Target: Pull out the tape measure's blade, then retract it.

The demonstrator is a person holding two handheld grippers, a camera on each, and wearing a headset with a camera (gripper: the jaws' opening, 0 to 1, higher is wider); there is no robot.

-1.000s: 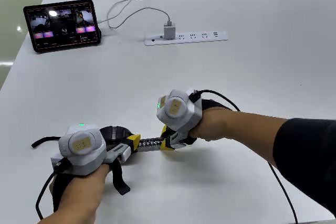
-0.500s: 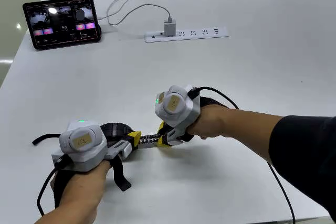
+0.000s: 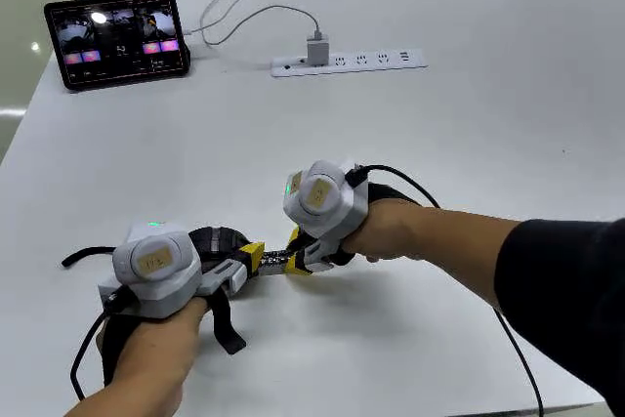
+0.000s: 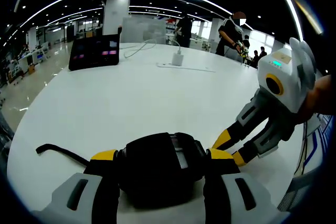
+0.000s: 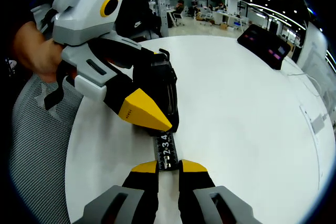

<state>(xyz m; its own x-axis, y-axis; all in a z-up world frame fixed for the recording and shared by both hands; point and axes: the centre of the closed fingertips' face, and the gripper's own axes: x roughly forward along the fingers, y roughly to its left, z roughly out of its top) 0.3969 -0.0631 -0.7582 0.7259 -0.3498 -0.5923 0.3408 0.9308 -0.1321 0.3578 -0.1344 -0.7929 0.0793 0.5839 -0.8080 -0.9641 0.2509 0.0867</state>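
Right gripper view shows the right claw (image 5: 168, 167) pinched narrow on the end of the blade (image 5: 165, 150), its two yellow-tipped jaws shut against the strip from either side. Just a short stretch of blade is out: the numerals 2, 3 and 4 can be read between the claw tips and the mouth of the black tape measure (image 5: 157, 90), which lies just beyond. The left claw (image 5: 142, 111) grips that case across its sides; in the left gripper view the jaws stand apart by the width of the case and press on it from left and right, holding it low on the white worktop (image 3: 439, 144). In the head view the two claws are close together near the front edge of the worktop, joined by the bare bit of blade, with the case to the person's left and the blade end to the right. A tablet (image 3: 117, 39) and a power strip (image 3: 371, 62) with a charger (image 3: 317, 49) plugged in lie well apart at the far side. As for progress, the blade is almost wholly inside the case. These pictures alone cannot settle whether the pull is only beginning or the retraction is nearly finished. If the former, nearly the whole task is left; if the latter, only the last short length remains to feed in before the right claw lets go.
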